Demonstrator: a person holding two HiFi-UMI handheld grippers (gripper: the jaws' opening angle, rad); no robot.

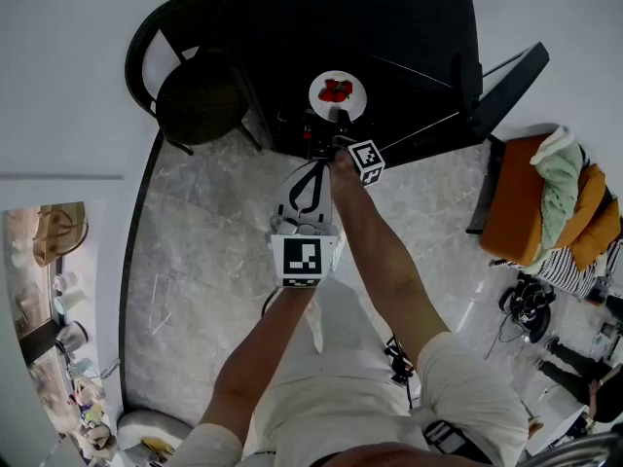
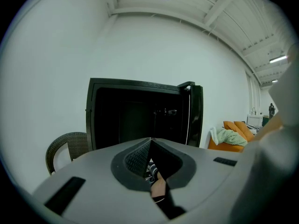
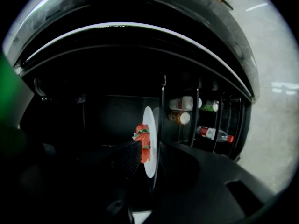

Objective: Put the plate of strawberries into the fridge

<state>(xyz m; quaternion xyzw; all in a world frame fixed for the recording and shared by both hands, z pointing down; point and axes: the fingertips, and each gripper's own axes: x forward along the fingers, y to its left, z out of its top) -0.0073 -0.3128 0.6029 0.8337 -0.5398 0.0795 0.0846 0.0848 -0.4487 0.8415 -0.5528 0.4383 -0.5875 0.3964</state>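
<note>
Person: white short sleeves point(image 1: 472, 387). Left tongs point(image 2: 150, 143): pale grey shell, black dimpled pads point(image 2: 135, 160), cube point(image 1: 297, 259) with black-and-white square markers. Right tongs point(image 3: 148, 153): black shell, smaller marker cube point(image 1: 367, 160).

Red strawberries point(image 1: 336, 90), white plate point(image 1: 317, 102), black fridge point(image 1: 389, 27)

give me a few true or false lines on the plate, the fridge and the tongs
1. The plate carries strawberries: true.
2. The fridge is closed: false, its door stands open.
3. The left tongs hold the plate: false, they are shut and empty; the plate's rim sits between the open right tongs.
4. A chair stands beside the fridge: true.
</note>
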